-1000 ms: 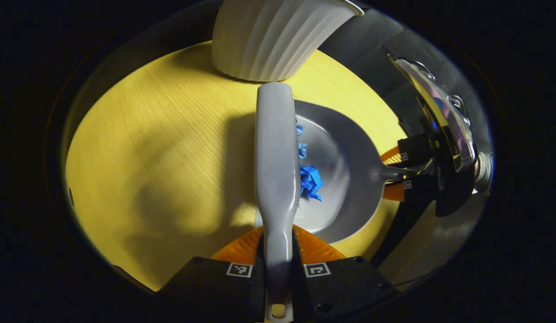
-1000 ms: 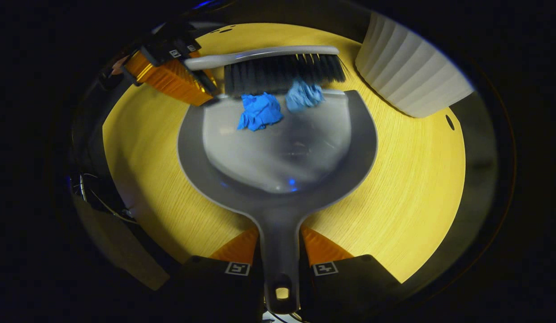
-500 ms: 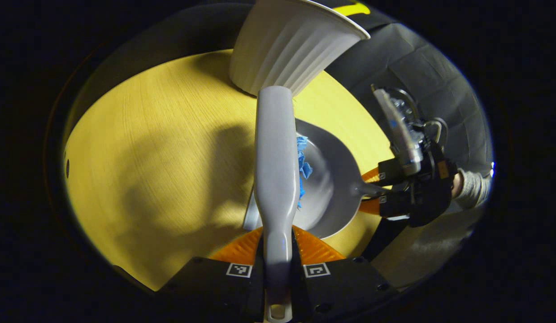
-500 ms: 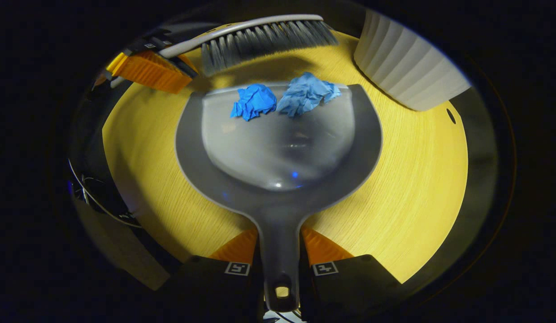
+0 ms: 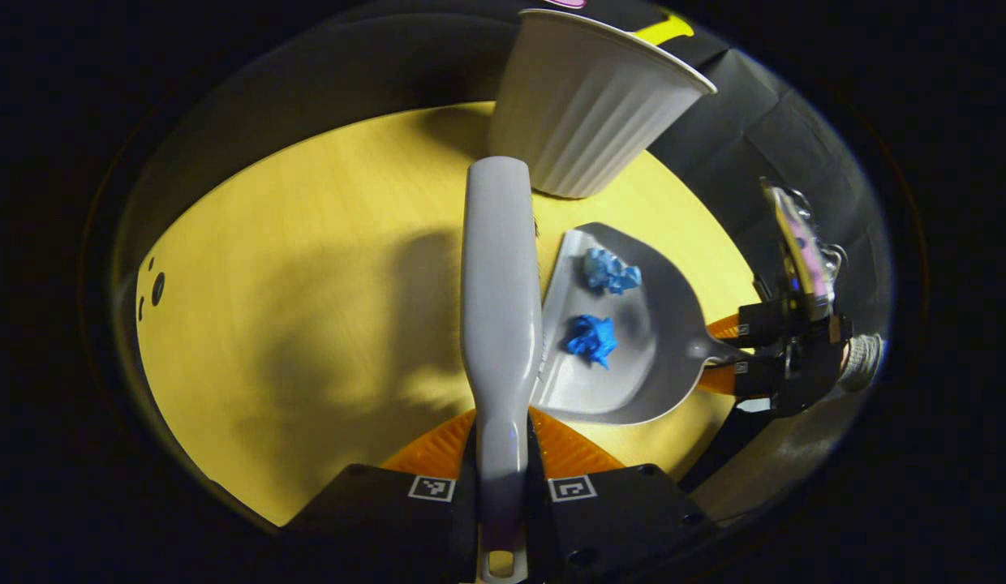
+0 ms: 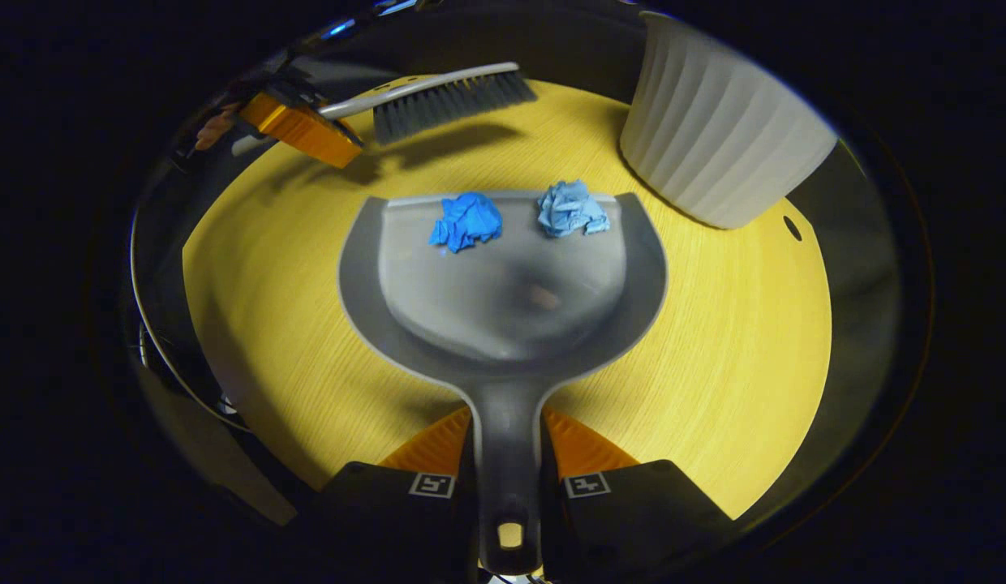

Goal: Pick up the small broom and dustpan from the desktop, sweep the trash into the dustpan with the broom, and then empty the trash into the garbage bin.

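Right claw (image 6: pixel 507 478) clenches the dustpan (image 6: pixel 503 300) handle; both blue paper wads (image 6: pixel 466 221) sit near its front lip. Left claw (image 5: pixel 503 454) grips the broom (image 5: pixel 496 300), lifted clear. Tip the pan back before carrying it to the white ribbed bin (image 6: pixel 714 138). Bristles show from the right gripper view; the left shows the broom's back.

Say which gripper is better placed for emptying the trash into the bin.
Right. The right gripper grips the dustpan handle, with both blue paper wads in the pan and the white bin just ahead. The left gripper holds only the broom.
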Demonstrator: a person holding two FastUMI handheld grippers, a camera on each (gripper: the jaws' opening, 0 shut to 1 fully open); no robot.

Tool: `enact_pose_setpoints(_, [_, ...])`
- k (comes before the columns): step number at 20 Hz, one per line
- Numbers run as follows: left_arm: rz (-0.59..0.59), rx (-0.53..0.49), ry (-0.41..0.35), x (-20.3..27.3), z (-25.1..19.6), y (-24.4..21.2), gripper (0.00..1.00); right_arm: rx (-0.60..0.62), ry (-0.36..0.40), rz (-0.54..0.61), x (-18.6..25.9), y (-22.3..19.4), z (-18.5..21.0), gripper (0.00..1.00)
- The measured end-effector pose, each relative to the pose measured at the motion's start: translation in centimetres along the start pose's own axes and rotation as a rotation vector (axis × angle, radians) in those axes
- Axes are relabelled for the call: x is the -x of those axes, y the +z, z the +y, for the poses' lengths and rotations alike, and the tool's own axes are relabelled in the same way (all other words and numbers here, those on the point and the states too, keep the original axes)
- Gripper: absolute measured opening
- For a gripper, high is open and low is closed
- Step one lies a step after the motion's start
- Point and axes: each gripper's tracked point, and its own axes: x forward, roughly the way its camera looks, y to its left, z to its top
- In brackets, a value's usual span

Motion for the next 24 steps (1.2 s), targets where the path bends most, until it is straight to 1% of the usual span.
enact_pose_setpoints(2, [0.011,0.036,0.03,-0.2,1.7,-0.9,0.27,-0.004,-0.018,-0.072,0.5,1.3,-0.1,0.34])
enact_pose_setpoints(5, [0.024,0.063,0.068,-0.7,3.6,-2.5,0.28,-0.016,-0.033,-0.17,0.7,2.9,0.0,0.34])
enact_pose_setpoints(7, [0.027,0.085,0.073,-1.2,4.0,-3.0,0.29,-0.022,-0.04,-0.185,0.8,3.0,0.1,0.34])
enact_pose_setpoints(11, [0.026,0.093,0.073,-1.1,4.4,-3.5,0.27,-0.027,-0.024,-0.103,0.5,2.2,0.1,0.34])
enact_pose_setpoints(12, [0.025,0.089,0.072,-1.0,4.4,-3.8,0.27,-0.034,-0.012,-0.055,0.2,1.5,0.3,0.34])
enact_pose_setpoints(13, [0.025,0.084,0.072,-0.9,4.3,-3.8,0.27,-0.037,-0.004,-0.003,-0.1,0.8,0.2,0.39])
enact_pose_setpoints(14, [0.025,0.081,0.072,-1.0,4.2,-3.8,0.27,-0.035,0.007,0.033,-0.4,0.5,0.3,0.34])
enact_pose_setpoints(15, [0.022,0.083,0.068,-1.2,4.0,-3.8,0.27,-0.031,0.007,0.059,-0.7,0.2,0.3,0.35])
enact_pose_setpoints(18, [0.016,0.083,0.056,-1.0,3.5,-3.8,0.27,-0.032,0.013,0.091,-0.9,0.0,0.5,0.37])
enact_pose_setpoints(19, [0.017,0.08,0.056,-0.9,3.3,-3.7,0.27,-0.035,0.015,0.101,-0.9,-0.2,0.5,0.43])
enact_pose_setpoints(20, [0.017,0.077,0.059,-0.8,3.1,-3.8,0.27,-0.038,0.021,0.114,-0.9,-0.3,0.6,0.44])
enact_pose_setpoints(21, [0.017,0.075,0.06,-0.9,3.0,-3.7,0.27,-0.041,0.026,0.133,-1.1,-0.2,0.7,0.39])
enact_pose_setpoints(22, [0.018,0.075,0.063,-1.0,3.2,-3.8,0.27,-0.047,0.027,0.146,-1.1,-0.1,0.7,0.4])
enact_pose_setpoints(23, [0.018,0.075,0.065,-1.0,3.3,-3.8,0.27,-0.055,0.027,0.152,-1.3,0.1,0.7,0.35])
enact_pose_setpoints(24, [0.018,0.077,0.065,-1.0,3.3,-3.8,0.27,-0.064,0.024,0.151,-1.5,0.5,0.5,0.41])
